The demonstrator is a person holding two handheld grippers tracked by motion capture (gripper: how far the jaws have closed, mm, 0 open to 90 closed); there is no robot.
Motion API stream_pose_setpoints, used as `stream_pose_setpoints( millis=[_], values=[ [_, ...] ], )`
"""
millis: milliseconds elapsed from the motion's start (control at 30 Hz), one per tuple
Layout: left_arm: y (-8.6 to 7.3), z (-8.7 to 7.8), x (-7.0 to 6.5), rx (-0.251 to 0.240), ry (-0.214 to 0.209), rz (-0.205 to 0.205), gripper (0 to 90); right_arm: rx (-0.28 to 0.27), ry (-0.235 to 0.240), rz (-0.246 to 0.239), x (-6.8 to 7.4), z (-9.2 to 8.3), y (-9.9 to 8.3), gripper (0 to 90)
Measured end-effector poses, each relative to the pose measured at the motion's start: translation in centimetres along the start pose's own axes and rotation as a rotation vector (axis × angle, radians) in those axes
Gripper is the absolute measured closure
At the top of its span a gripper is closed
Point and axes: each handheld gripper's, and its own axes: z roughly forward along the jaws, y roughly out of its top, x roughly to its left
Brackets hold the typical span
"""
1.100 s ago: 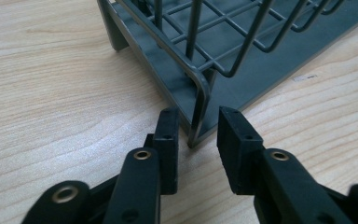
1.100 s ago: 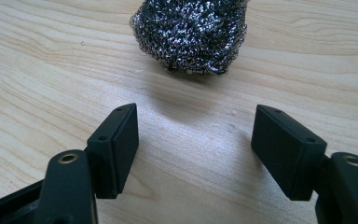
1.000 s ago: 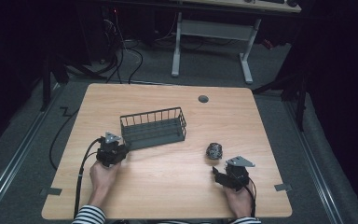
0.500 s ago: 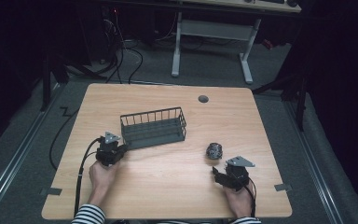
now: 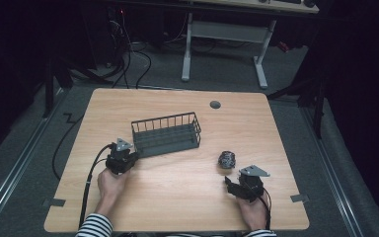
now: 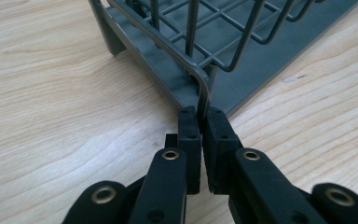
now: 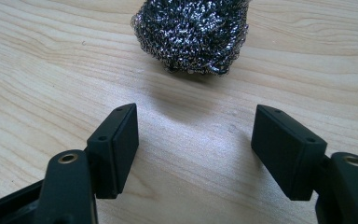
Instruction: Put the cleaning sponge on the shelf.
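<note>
A dark grey wire basket (image 5: 165, 133) stands on the wooden table, left of centre. At its near left corner my left gripper (image 5: 131, 157) is shut on the basket. In the left gripper view the two pads of that gripper (image 6: 201, 116) pinch the upright corner wire of the basket (image 6: 223, 37). A ball of steel wool (image 5: 226, 159) lies on the table to the right of the basket. Just short of it, my right gripper (image 5: 228, 182) rests low over the wood. In the right gripper view this gripper (image 7: 196, 135) is open, and the steel wool (image 7: 191, 32) sits beyond the fingertips, apart from them.
A round grey grommet (image 5: 215, 104) is set in the table (image 5: 177, 207) near its far edge. Each gripper is held by a hand coming in from the near edge. Beyond the table stand a white desk frame (image 5: 227, 34) and floor cables.
</note>
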Motion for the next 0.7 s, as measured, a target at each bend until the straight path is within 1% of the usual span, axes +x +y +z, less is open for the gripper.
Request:
stream_pose_setpoints(
  millis=[67,400,567,700],
  values=[
    [0.1,0.2,-0.3,-0.003,-0.008,0.009,86.6,0.0,0.0,0.0,0.0,0.0,0.0,32.1],
    [0.3,0.6,-0.6,-0.011,-0.021,0.013,86.6,0.0,0.0,0.0,0.0,0.0,0.0,32.1],
    [1.0,1.1,-1.2,0.002,-0.027,0.038,86.6,0.0,0.0,0.0,0.0,0.0,0.0,32.1],
    [1.3,1.5,-1.6,-0.001,-0.036,0.04,86.6,0.0,0.0,-0.001,0.0,0.0,0.0,32.1]
  ],
)
